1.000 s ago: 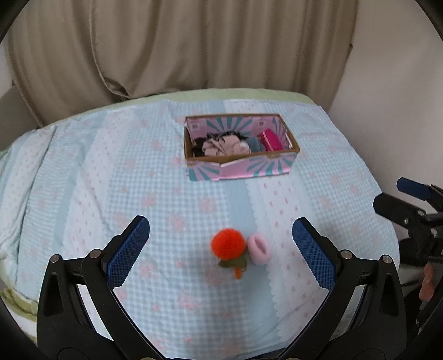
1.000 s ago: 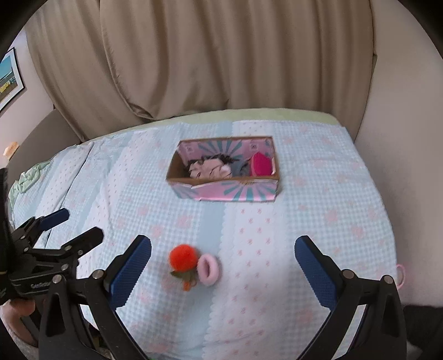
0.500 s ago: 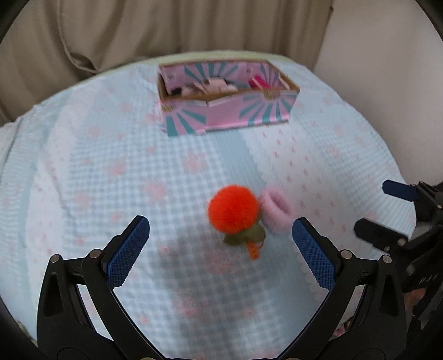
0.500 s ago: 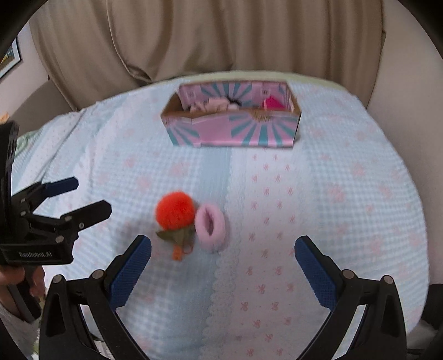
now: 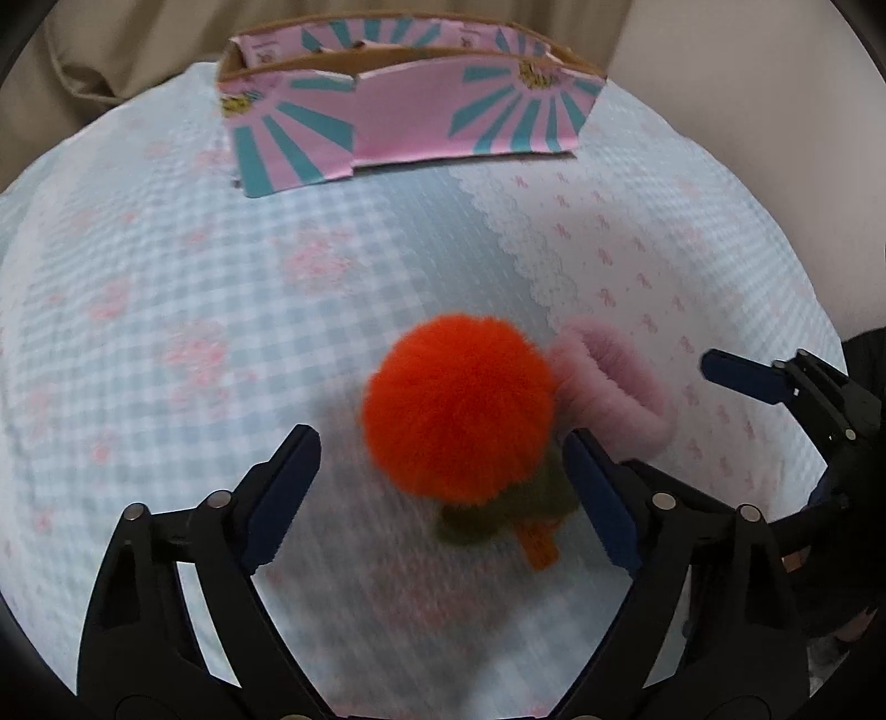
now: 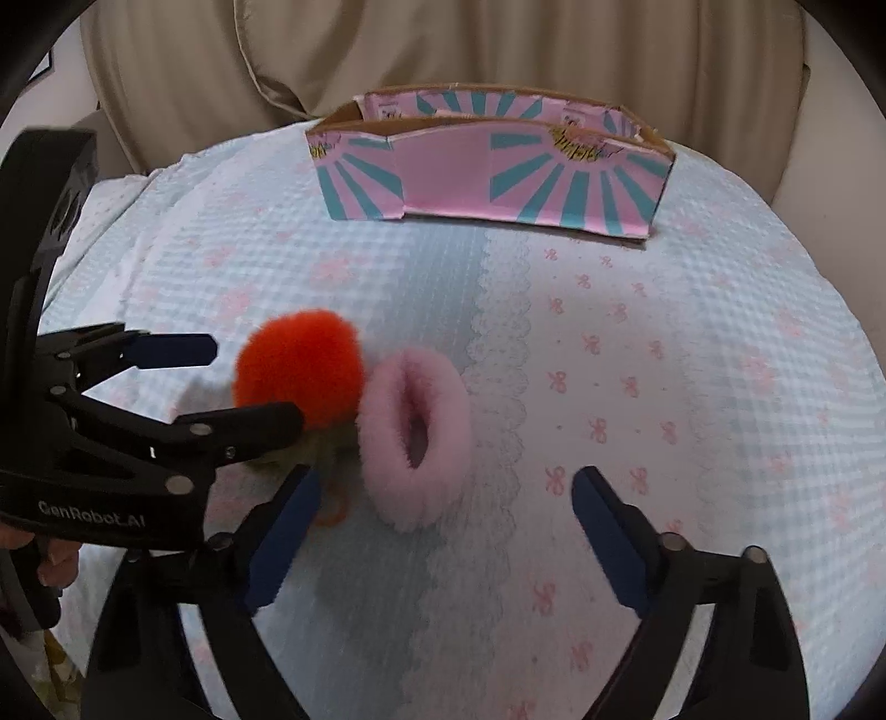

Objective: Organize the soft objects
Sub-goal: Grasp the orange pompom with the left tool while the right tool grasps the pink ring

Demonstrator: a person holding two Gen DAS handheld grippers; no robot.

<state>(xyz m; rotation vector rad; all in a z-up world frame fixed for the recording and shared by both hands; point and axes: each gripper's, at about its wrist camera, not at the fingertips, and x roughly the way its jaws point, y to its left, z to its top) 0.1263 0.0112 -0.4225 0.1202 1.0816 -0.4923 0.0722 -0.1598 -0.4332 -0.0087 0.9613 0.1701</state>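
Observation:
An orange pompom (image 5: pixel 459 404) with a green leaf and orange tag lies on the bed cover, touching a pink fluffy scrunchie (image 5: pixel 614 382) to its right. My left gripper (image 5: pixel 443 459) is open, its fingers low on either side of the pompom's near half. In the right wrist view the pompom (image 6: pixel 299 365) and scrunchie (image 6: pixel 415 437) lie side by side. My right gripper (image 6: pixel 443 493) is open, just short of the scrunchie. The left gripper (image 6: pixel 232 382) straddles the pompom there. A pink and teal box (image 6: pixel 487 166) stands at the back.
The blue checked bed cover (image 6: pixel 664 360) drops away at the right and near edges. Beige curtain folds (image 6: pixel 443 50) hang behind the box. The box (image 5: pixel 410 105) has its contents hidden by its front wall. My right gripper (image 5: pixel 775 382) shows at the right of the left wrist view.
Both grippers have dropped and moved forward to the two objects. The left gripper's fingers now flank the pompom and have narrowed. The right gripper has come up to the scrunchie.

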